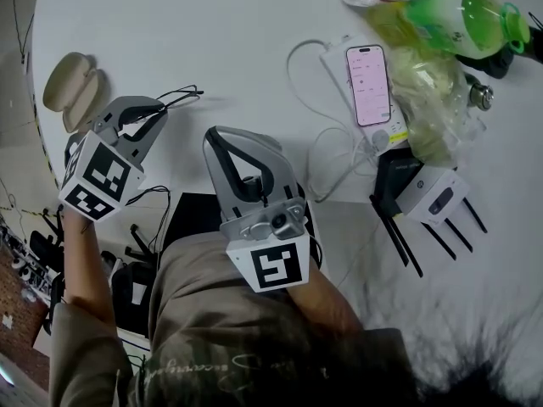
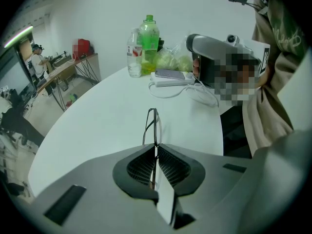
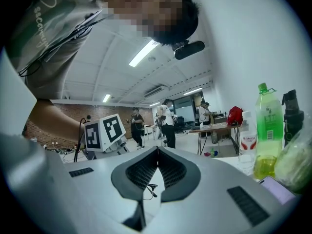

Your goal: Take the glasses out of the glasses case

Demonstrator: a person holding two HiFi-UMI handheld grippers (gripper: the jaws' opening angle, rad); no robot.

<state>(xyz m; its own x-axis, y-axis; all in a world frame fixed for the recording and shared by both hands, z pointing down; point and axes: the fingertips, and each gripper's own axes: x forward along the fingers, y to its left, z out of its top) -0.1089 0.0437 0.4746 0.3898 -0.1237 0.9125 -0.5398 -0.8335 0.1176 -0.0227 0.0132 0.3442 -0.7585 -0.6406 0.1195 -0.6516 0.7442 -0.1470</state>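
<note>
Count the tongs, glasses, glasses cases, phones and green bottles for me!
Tongs: 2, the left tongs and the right tongs
Glasses: 1
Glasses case: 1
Phone: 1
Green bottle: 1
Total: 6

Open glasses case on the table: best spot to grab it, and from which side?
Rim of one shell of the glasses case, from above: it lies open, hollows up, so one jaw likely fits inside, one outside. Use the right gripper, shut and empty; the left gripper holds the glasses.
</note>
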